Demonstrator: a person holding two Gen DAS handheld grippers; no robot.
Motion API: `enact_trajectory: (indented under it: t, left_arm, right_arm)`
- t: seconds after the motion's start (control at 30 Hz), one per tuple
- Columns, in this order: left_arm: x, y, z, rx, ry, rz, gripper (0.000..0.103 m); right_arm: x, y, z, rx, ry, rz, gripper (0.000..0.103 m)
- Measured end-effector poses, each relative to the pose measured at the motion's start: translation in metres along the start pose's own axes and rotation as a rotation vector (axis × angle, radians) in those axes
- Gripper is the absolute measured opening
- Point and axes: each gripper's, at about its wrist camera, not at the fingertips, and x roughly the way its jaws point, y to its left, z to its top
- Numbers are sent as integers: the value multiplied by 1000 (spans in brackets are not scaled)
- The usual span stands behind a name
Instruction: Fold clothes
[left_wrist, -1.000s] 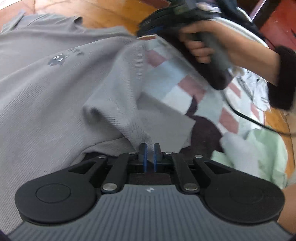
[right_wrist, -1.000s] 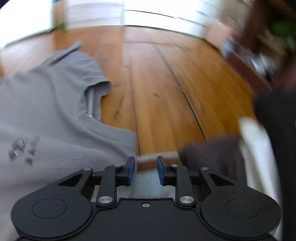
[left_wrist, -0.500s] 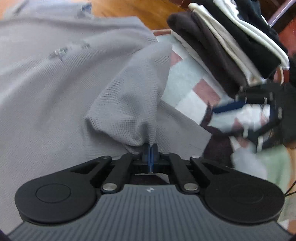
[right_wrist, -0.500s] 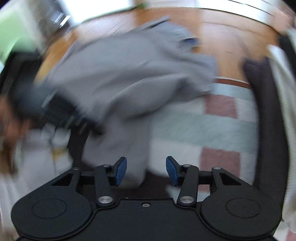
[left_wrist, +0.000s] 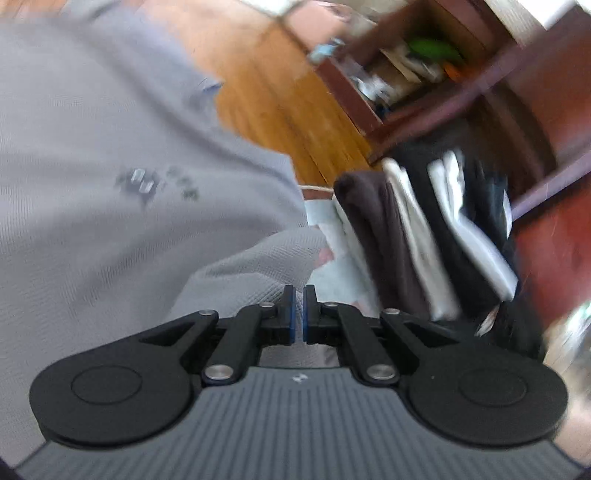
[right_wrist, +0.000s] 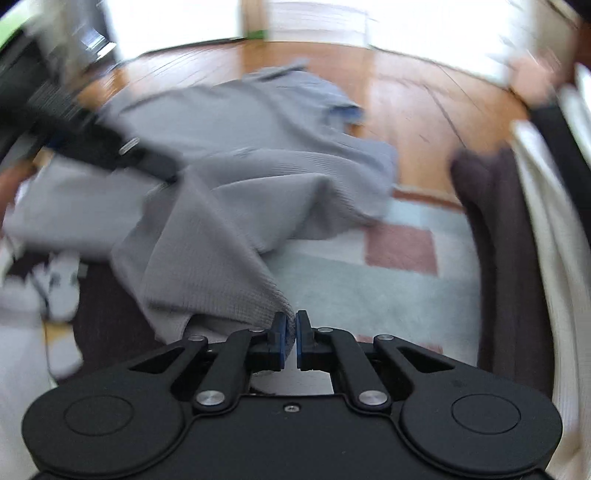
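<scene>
- Since half a second ago my right gripper (right_wrist: 290, 334) has closed from wide open; its jaws now pinch a corner of the grey shirt (right_wrist: 229, 192), with only a sliver of gap between them.
- My left gripper (left_wrist: 298, 314) has swung toward the shelf (left_wrist: 424, 74); its jaws sit nearly together, a narrow gap showing, and I cannot tell whether any cloth is still between them.
- A fold of the shirt bunches just left of those fingertips.
- I see the shirt lying partly on the wooden floor (right_wrist: 424, 107) and partly over the rug's (right_wrist: 369, 288) far-left edge.
- Folded clothes (left_wrist: 424, 240) stand stacked along the rug's right edge.
- Both views are motion-blurred.
</scene>
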Motion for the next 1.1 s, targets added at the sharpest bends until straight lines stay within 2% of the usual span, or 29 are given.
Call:
enact_trajectory:
  t: [0.07, 0.1, 0.13, 0.17, 0.2, 0.27, 0.3, 0.37, 0.43, 0.47, 0.5, 0.6, 0.73, 0.8, 0.87, 0.93, 1.0, 1.07, 1.1]
  left_arm:
    - [3, -16, -6, 125, 31, 37, 10]
    - [5, -22, -10, 166, 52, 32, 18]
    - [8, -28, -15, 208, 73, 27, 23]
    - [12, -31, -18, 231, 89, 33, 36]
    - [16, -32, -20, 244, 104, 46, 53]
    - [25, -33, -24, 269, 132, 74, 63]
    - [29, -34, -26, 282, 146, 87, 63]
    - [38, -35, -30, 308, 175, 114, 63]
    - [47, -36, -35, 333, 203, 141, 52]
    - [51, -37, -37, 346, 217, 155, 24]
    - [52, -34, -34, 333, 221, 156, 9]
    - [51, -19, -21, 252, 200, 126, 9]
    - [62, -7, -7, 153, 166, 94, 9]
    - [64, -7, -2, 117, 145, 54, 9]
    - [62, -11, -1, 88, 111, -4, 9]
    - [60, -14, 2, 69, 76, -53, 9]
    - [61, -18, 5, 69, 64, -49, 9]
    - [60, -20, 5, 85, 63, -19, 9]
    - [57, -21, 5, 97, 62, -3, 10]
  right_arm:
    - [2, -16, 3, 158, 35, 13, 4]
    - [2, -20, 5, 214, 51, 10, 4]
    - [1, -19, 7, 226, 69, -18, 4]
    - [1, -18, 8, 237, 87, -46, 4]
    - [-1, -14, 8, 201, 87, -86, 4]
    - [-5, -6, 7, 126, 59, -146, 4]
    - [-8, -2, 6, 86, 33, -166, 4]
    - [-12, 0, 3, 71, 5, -72, 4]
    - [-17, 3, 0, 56, -22, 23, 7]
    - [-17, 8, -2, 22, -14, 61, 7]
    - [-15, 14, -4, -20, -10, 72, 9]
    - [-11, 33, -7, -150, -4, 46, 30]
    - [3, 57, -9, -308, 16, 41, 30]
    - [7, 69, -8, -379, 6, -20, 33]
    - [14, 74, -7, -423, -6, -131, 38]
    - [24, 72, -5, -435, 13, -166, 38]
    - [31, 70, -7, -466, 50, -145, 39]
    - [30, 70, -8, -494, 23, -147, 38]
    - [30, 70, -9, -505, 21, -145, 23]
